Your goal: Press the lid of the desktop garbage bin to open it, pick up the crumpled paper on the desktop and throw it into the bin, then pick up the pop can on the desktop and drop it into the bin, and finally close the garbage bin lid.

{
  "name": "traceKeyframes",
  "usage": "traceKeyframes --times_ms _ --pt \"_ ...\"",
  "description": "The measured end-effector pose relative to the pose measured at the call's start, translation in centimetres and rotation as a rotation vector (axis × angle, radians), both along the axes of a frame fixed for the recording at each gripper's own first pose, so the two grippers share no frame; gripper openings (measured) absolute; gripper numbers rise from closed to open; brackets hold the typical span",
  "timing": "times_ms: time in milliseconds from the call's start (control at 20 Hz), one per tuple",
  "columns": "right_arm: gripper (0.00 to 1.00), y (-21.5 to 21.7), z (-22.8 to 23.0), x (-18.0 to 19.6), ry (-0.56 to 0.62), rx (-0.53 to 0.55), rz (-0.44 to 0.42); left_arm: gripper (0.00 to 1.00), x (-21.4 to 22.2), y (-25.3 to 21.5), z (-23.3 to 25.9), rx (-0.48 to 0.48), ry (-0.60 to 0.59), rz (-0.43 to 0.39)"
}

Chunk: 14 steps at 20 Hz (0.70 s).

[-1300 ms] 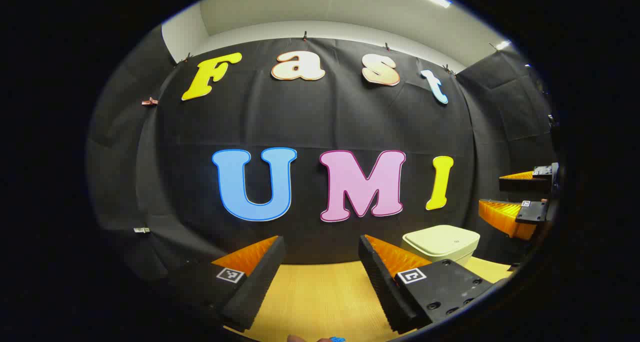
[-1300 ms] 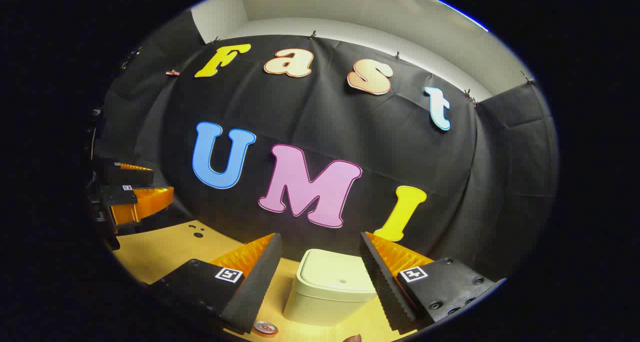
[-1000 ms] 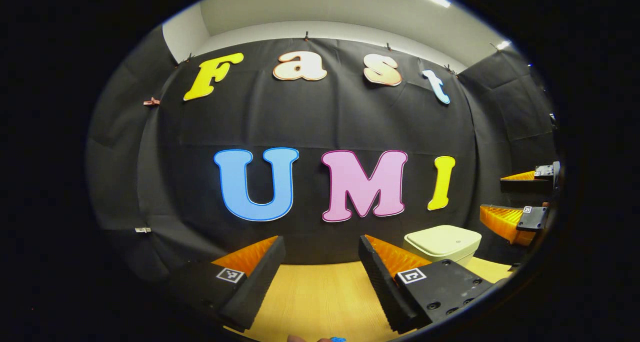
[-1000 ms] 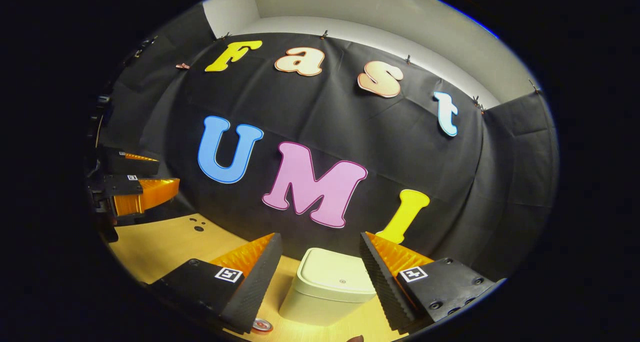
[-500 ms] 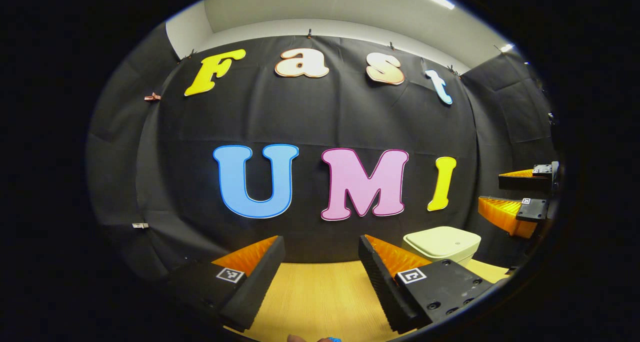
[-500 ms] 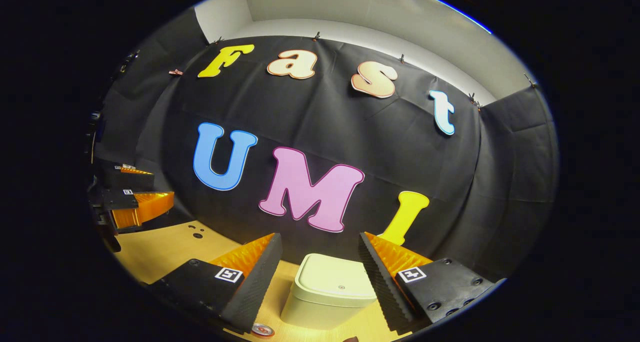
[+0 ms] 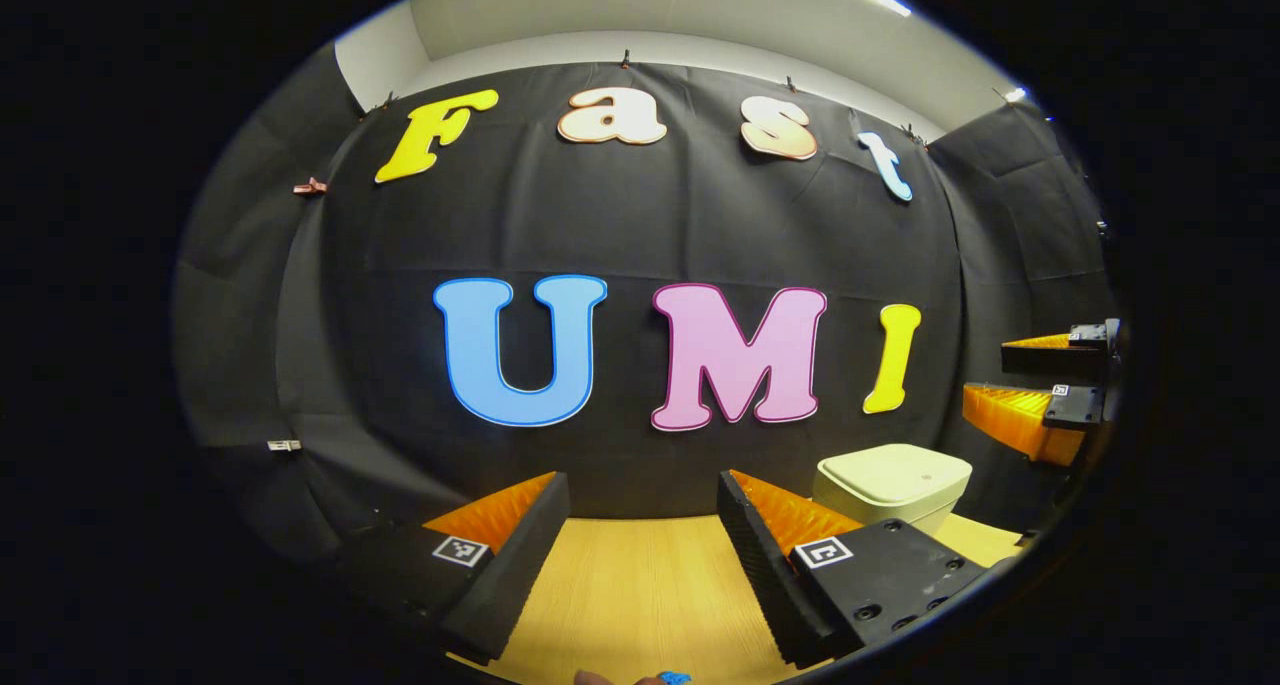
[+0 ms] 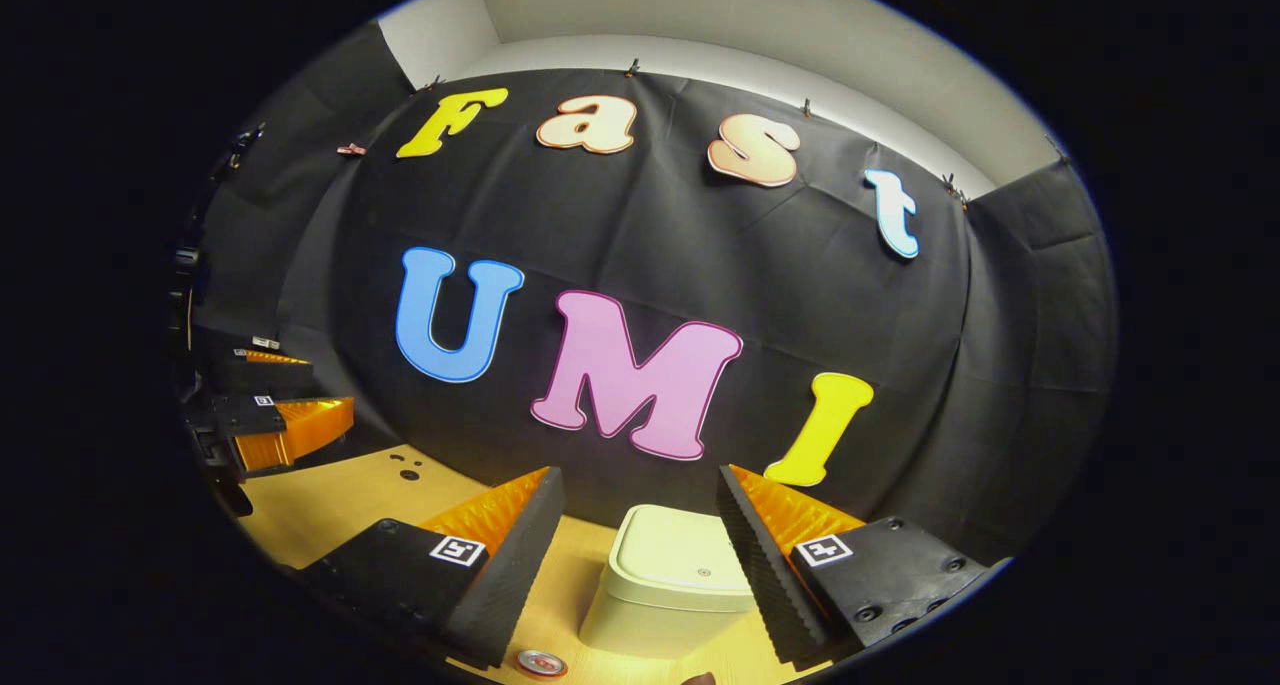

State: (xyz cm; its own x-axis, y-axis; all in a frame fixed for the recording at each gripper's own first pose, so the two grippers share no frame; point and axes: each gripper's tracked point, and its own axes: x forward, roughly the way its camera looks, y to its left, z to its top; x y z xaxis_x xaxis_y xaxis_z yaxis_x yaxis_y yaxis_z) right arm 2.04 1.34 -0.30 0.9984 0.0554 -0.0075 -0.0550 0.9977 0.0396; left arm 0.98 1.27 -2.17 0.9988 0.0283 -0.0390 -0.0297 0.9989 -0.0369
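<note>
In the left gripper view, the left gripper (image 7: pixel 643 510) hovers over the wooden desktop (image 7: pixel 640 595) with its jaws spread wide and nothing between them. Each finger carries a small square black-and-white marker; no readable writing shows on them. The garbage bin (image 7: pixel 893 485) stands toward the desktop's far right corner, lid down, with a small round mark on the lid too small to read. Beyond it, at the right edge, the right gripper (image 7: pixel 1035 385) hangs in the air above the bin, fingers apart and empty.

In the right gripper view, the right gripper (image 8: pixel 640 510) is tilted, jaws wide open, holding nothing, with the closed garbage bin (image 8: pixel 670 580) just ahead between its fingers but untouched. The top of the pop can (image 8: pixel 541 662) shows at the desktop's (image 8: pixel 330 510) near edge. The left gripper (image 8: pixel 285 405) hovers off the desktop's left edge, open.
</note>
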Motion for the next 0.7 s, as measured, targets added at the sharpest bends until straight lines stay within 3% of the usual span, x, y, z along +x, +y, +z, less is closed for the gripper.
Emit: traceKeyframes --times_ms 300,450,550,600,700 --pt "0.96 -1.0 -0.8 1.5 0.019 -0.031 -0.012 0.95 0.0 -0.3 -1.6 0.0 0.042 -0.012" --pt "0.5 -3.2 -1.7 3.7 0.057 -0.034 -0.039 0.95 0.2 -0.4 -1.6 0.011 0.044 -0.011" --pt "0.14 -3.2 -2.7 5.0 0.091 0.019 0.002 0.96 0.4 -0.7 -1.5 0.009 0.044 -0.006" --pt "0.06 -4.7 -3.0 5.6 0.112 0.035 -0.034 0.95 0.4 -0.9 -1.6 0.007 0.042 -0.002" --pt "0.05 -5.4 -4.7 6.9 0.21 0.11 0.001 0.95 0.6 -1.0 -1.3 0.006 0.037 0.008"
